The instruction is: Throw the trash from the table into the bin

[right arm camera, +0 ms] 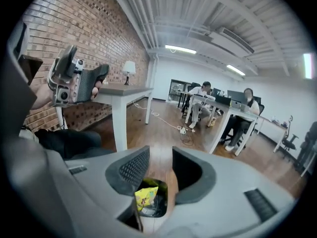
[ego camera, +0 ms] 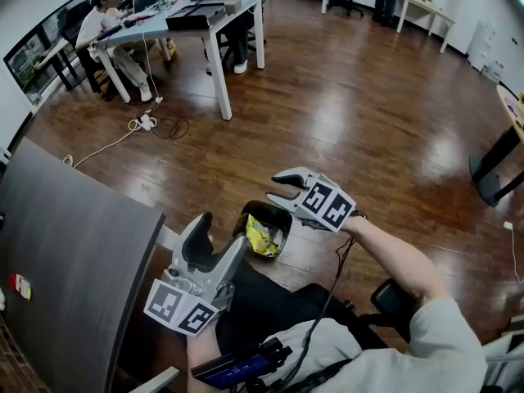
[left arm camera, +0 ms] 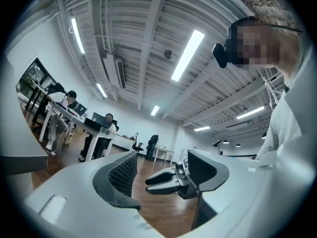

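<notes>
at the far left of the head view stands the dark table (ego camera: 74, 244), its top bare where it shows. just right of its edge the left claw (ego camera: 214, 242) is held up over the person's lap, its two jaws released and well apart. its own view shows only the room and the other claw in the gap between them. right of it, on the wooden floor (ego camera: 352, 113) beside the person's knees, stands the black bin (ego camera: 277, 214). the yellow packet (ego camera: 260, 237) lies inside, leaning on the bin's wall, with a little other trash under it that is too small to tell.

above and just right of the bin hangs the right claw (ego camera: 283, 185), tilted down toward it. in the right gripper view its jaws stand partly open and grasp nothing. through the gap the bin (right arm camera: 162, 208) and the yellow packet (right arm camera: 145, 196) show directly below, apart from the pads. that same view catches the left claw (right arm camera: 91, 86) up at the left, near the brick wall.

far back, people (ego camera: 102, 23) sit at a white table (ego camera: 205, 23), with cables on the floor beside it.
</notes>
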A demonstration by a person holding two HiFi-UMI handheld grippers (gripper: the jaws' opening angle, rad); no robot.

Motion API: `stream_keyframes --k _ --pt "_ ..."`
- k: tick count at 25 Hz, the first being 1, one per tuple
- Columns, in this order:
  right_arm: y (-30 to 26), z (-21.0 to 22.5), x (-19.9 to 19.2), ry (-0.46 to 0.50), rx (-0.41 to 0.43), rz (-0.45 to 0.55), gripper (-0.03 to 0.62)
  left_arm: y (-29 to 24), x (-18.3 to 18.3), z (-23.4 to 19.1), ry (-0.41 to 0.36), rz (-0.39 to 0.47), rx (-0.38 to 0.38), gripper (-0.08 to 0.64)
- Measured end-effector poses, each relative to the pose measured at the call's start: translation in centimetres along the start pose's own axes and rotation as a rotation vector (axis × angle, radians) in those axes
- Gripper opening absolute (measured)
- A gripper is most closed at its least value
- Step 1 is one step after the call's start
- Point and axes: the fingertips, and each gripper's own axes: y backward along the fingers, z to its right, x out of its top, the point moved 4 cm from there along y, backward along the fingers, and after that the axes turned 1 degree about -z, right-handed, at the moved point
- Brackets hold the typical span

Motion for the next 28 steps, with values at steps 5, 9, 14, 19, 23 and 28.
stream_keyframes --k 5,9,14,19,23,28 --pt "2.6 -0.1 3.8 0.015 -0.035 0.099 0.137 0.1 0.2 0.5 -0.003 0.01 -0.016 0.325" --pt "3.9 -0.4 5.5 0.027 -0.043 0.139 0.137 0.2 0.4 0.7 -0.008 0.022 -0.025 0.325" --pt "4.3 -0.8 5.9 0.033 -0.044 0.151 0.135 0.1 0.5 1.3 -0.018 0.022 -0.038 0.325" --pt "4.5 -0.9 6.0 0.031 -0.035 0.163 0.135 0.0 0.2 1.5 -0.045 0.002 -0.033 0.322" --pt "4.8 -1.3 6.9 0.043 -0.023 0.189 0.136 0.4 0.7 1.2 -0.042 0.02 -0.016 0.322" --pt "5.3 -2.6 8.2 0.07 0.01 0.212 0.137 1.3 1.1 1.5 -0.051 0.033 0.0 0.322"
